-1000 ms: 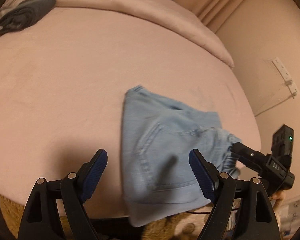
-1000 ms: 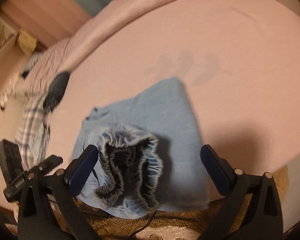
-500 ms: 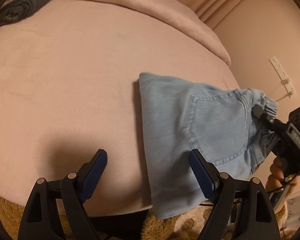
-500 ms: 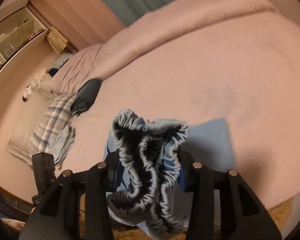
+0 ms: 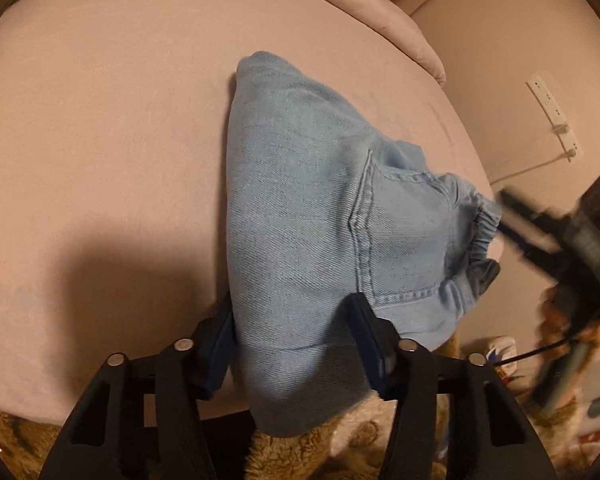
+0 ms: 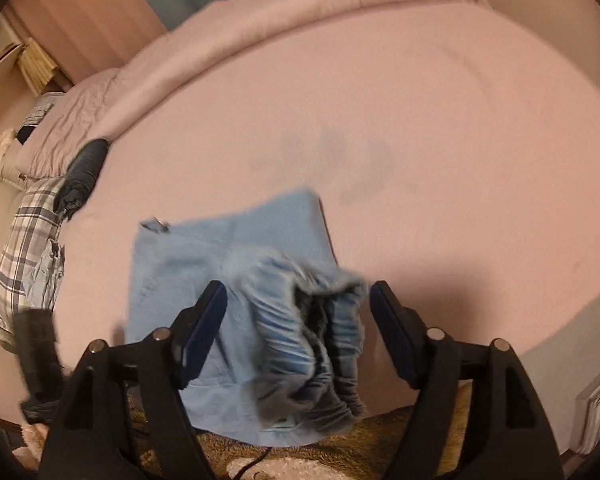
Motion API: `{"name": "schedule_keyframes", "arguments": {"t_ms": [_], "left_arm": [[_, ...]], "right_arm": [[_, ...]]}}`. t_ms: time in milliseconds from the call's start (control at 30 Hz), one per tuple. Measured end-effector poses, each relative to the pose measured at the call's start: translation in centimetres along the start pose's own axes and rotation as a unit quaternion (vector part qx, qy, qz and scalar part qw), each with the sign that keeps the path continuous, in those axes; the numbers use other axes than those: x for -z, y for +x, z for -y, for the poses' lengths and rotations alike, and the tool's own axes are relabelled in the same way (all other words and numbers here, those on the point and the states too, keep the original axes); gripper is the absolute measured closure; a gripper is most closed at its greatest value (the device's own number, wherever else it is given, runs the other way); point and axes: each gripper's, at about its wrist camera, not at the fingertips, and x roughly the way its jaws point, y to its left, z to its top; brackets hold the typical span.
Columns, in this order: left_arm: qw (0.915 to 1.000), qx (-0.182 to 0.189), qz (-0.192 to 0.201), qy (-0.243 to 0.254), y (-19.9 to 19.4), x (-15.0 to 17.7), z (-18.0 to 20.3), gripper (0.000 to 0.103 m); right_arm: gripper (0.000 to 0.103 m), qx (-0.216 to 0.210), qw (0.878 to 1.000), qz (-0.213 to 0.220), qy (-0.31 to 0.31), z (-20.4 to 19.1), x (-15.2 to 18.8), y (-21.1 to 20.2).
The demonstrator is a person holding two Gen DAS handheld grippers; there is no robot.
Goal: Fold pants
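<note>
Item: pants (image 5: pixel 300 216), light blue denim, already folded to a compact bundle, lying at the near edge of the pink bed (image 5: pixel 100 120) and overhanging it toward the shaggy rug (image 5: pixel 300 452) below. Landmark for position: the elastic waistband (image 6: pixel 312 340), gathered and ruffled, at the bundle's right end. From the waistband the long axis runs leftward and away across the bed to a folded corner (image 5: pixel 256 64); a back pocket (image 5: pixel 400 240) sits just beside the waistband, facing up. Handling, by judgement: soft, limp cloth of moderate weight, neither fragile nor slippery; the layers will sag and slide apart if lifted by a single ply, so hold is best taken across all layers at the waistband and at the opposite near edge. Left gripper (image 5: pixel 292 340): jaws spread with the overhanging near edge of the pants between them, the pads close against the cloth but not clearly pinching. Right gripper (image 6: pixel 298 324): jaws spread wide, straddling the waistband, with a gap showing on both sides; the view is motion-blurred. Also present, well beyond the waistband: a dark garment (image 6: pixel 84 176) and plaid bedding (image 6: pixel 24 248).
</note>
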Motion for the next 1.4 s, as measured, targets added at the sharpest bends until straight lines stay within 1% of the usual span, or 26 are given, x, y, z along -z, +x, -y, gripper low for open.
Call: {"name": "schedule_keyframes", "arguments": {"t_ms": [67, 133, 200, 267, 333, 367, 433, 467, 533, 567, 600, 633, 667, 733, 800, 867, 967, 1033, 1133, 1167, 1233, 1267, 1333, 1367, 1400], "left_arm": [[0.9999, -0.008, 0.004, 0.014, -0.2, 0.5, 0.3, 0.061], [0.9999, -0.008, 0.003, 0.011, -0.5, 0.5, 0.3, 0.062], [0.9999, -0.011, 0.005, 0.011, -0.7, 0.7, 0.2, 0.063], [0.9997, -0.018, 0.008, 0.015, -1.0, 0.9, 0.4, 0.066], [0.9993, -0.028, 0.012, 0.021, -1.1, 0.9, 0.8, 0.079], [0.9989, -0.033, 0.013, 0.029, -1.2, 0.9, 1.0, 0.080], [0.9988, -0.034, 0.015, 0.032, -1.6, 0.9, 1.2, 0.081], [0.9988, -0.036, 0.014, 0.032, -1.6, 0.9, 1.3, 0.081], [0.9982, -0.043, 0.019, 0.036, -1.9, 1.1, 1.5, 0.081], [0.9976, -0.050, 0.023, 0.041, -1.8, 0.9, 2.0, 0.082], [0.9971, -0.055, 0.025, 0.045, -2.1, 1.1, 2.2, 0.082], [0.9968, -0.056, 0.027, 0.050, -2.3, 1.2, 2.3, 0.082], [0.9965, -0.055, 0.031, 0.055, -2.6, 1.4, 2.4, 0.083], [0.9959, -0.057, 0.034, 0.062, -2.9, 1.6, 2.5, 0.083], [0.9952, -0.069, 0.027, 0.064, -2.8, 2.2, 2.1, 0.083], [0.9947, -0.082, 0.016, 0.060, -2.3, 3.0, 1.7, 0.082], [0.9949, -0.082, 0.014, 0.056, -2.2, 3.8, 1.6, 0.082], [0.9949, -0.084, 0.010, 0.056, -2.4, 4.2, 1.6, 0.082], [0.9942, -0.088, 0.009, 0.061, -2.8, 5.3, 1.9, 0.082], [0.9942, -0.088, 0.009, 0.060, -3.0, 5.6, 2.0, 0.082], [0.9945, -0.086, 0.009, 0.059, -3.6, 6.1, 2.1, 0.083], [0.9945, -0.085, 0.009, 0.060, -3.9, 6.2, 2.2, 0.083], [0.9942, -0.082, 0.016, 0.067, -5.4, 6.6, 1.9, 0.082], [0.9938, -0.083, 0.024, 0.070, -6.0, 6.6, 2.0, 0.079], [0.9928, -0.087, 0.038, 0.074, -6.7, 6.5, 2.1, 0.071]], "right_arm": [[0.022, 0.004, 1.000, 0.028, -0.014, -1.3, -1.3, -1.5], [0.022, -0.013, 0.998, 0.044, -0.031, -3.2, -2.6, -1.7], [0.023, -0.048, 0.997, 0.023, -0.059, -6.0, -3.6, -0.3], [0.024, -0.078, 0.993, -0.003, -0.092, -9.5, -4.0, 2.5], [0.024, -0.092, 0.989, -0.034, -0.111, -12.2, -4.1, 5.7], [0.028, -0.098, 0.987, -0.055, -0.119, -13.5, -4.0, 7.7], [0.034, -0.092, 0.983, -0.082, -0.135, -15.4, -3.9, 10.6], [0.038, -0.086, 0.981, -0.094, -0.149, -16.2, -3.8, 12.1], [0.055, -0.057, 0.978, -0.117, -0.164, -17.1, -3.6, 14.7], [0.068, -0.043, 0.976, -0.131, -0.168, -17.5, -3.5, 15.9], [0.079, -0.052, 0.975, -0.142, -0.164, -17.7, -3.5, 16.6], [0.082, -0.073, 0.974, -0.147, -0.156, -17.7, -3.5, 16.5], [0.085, -0.092, 0.974, -0.142, -0.154, -17.7, -3.7, 15.8], [0.086, -0.113, 0.975, -0.124, -0.147, -17.5, -4.2, 14.7], [0.087, -0.120, 0.976, -0.119, -0.140, -16.9, -4.1, 14.9], [0.088, -0.116, 0.975, -0.133, -0.135, -17.1, -3.5, 16.5], [0.088, -0.115, 0.975, -0.134, -0.132, -17.3, -2.4, 17.6], [0.087, -0.113, 0.977, -0.133, -0.123, -17.3, -2.7, 17.5], [0.087, -0.108, 0.977, -0.132, -0.129, -18.0, -2.7, 17.7], [0.087, -0.109, 0.977, -0.129, -0.130, -17.7, -2.7, 17.4], [0.086, -0.113, 0.977, -0.124, -0.129, -17.5, -2.8, 17.1], [0.082, -0.114, 0.978, -0.123, -0.125, -17.5, -2.9, 16.9], [0.069, -0.102, 0.980, -0.118, -0.124, -17.0, -3.2, 15.7], [0.051, -0.089, 0.983, -0.100, -0.128, -16.9, -3.5, 14.3], [0.032, -0.085, 0.985, -0.078, -0.132, -16.6, -3.7, 12.9]]}}
